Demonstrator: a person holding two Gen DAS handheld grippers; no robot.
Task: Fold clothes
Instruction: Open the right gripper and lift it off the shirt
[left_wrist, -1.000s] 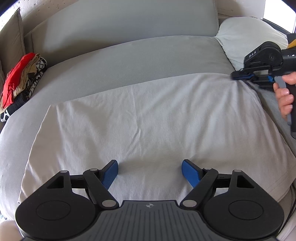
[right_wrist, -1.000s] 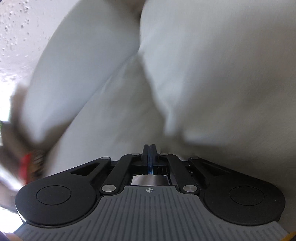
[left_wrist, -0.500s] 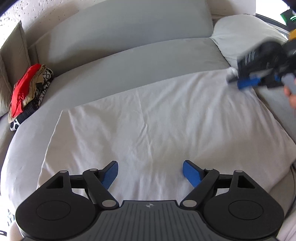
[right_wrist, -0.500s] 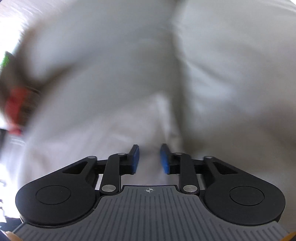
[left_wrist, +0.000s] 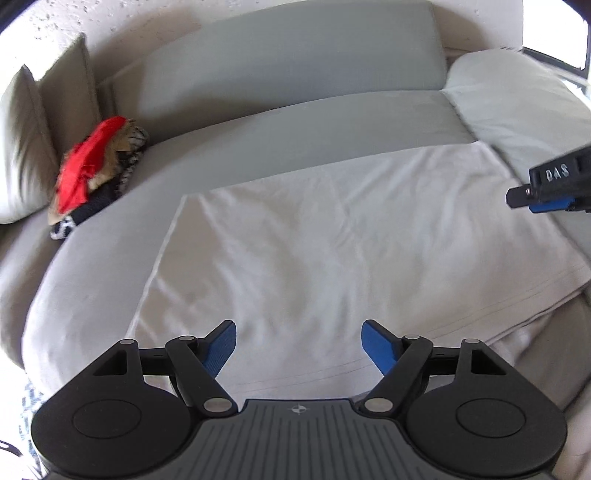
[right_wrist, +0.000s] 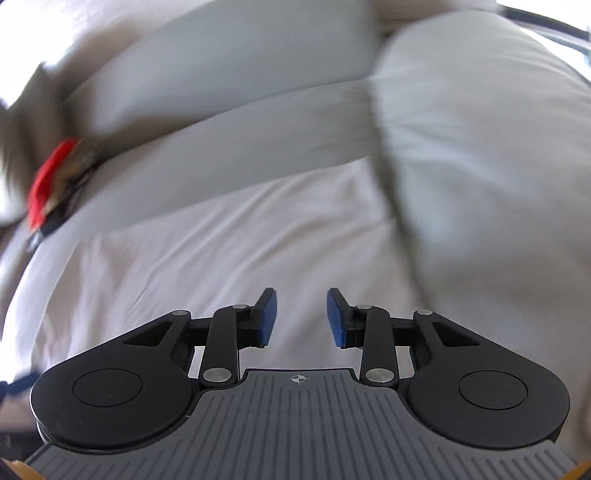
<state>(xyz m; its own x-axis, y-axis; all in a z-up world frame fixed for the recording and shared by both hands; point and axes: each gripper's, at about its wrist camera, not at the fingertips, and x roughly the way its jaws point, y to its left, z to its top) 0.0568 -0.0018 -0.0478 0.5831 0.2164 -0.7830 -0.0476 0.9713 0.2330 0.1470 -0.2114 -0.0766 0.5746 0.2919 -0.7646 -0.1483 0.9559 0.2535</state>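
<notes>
A white garment (left_wrist: 332, 240) lies folded flat as a wide rectangle on the grey sofa seat (left_wrist: 295, 136); it shows blurred in the right wrist view as the white garment (right_wrist: 221, 240). My left gripper (left_wrist: 299, 345) hovers above its near edge, jaws wide but closing a little, nothing between them. My right gripper (right_wrist: 301, 317) hangs over the garment's right part, its jaws opening and empty. The right gripper (left_wrist: 543, 201) also shows at the right edge of the left wrist view, above the garment's far right corner.
A pile of folded clothes (left_wrist: 92, 170), red on top, rests at the sofa's far left beside beige cushions (left_wrist: 37, 147). A grey back cushion (left_wrist: 288, 59) runs behind the seat. A pale armrest cushion (left_wrist: 524, 107) rises at the right.
My right gripper let go of the garment's far right corner, opened and swung back and up. The left gripper pulled back and rose, so more of the sofa and garment shows.
</notes>
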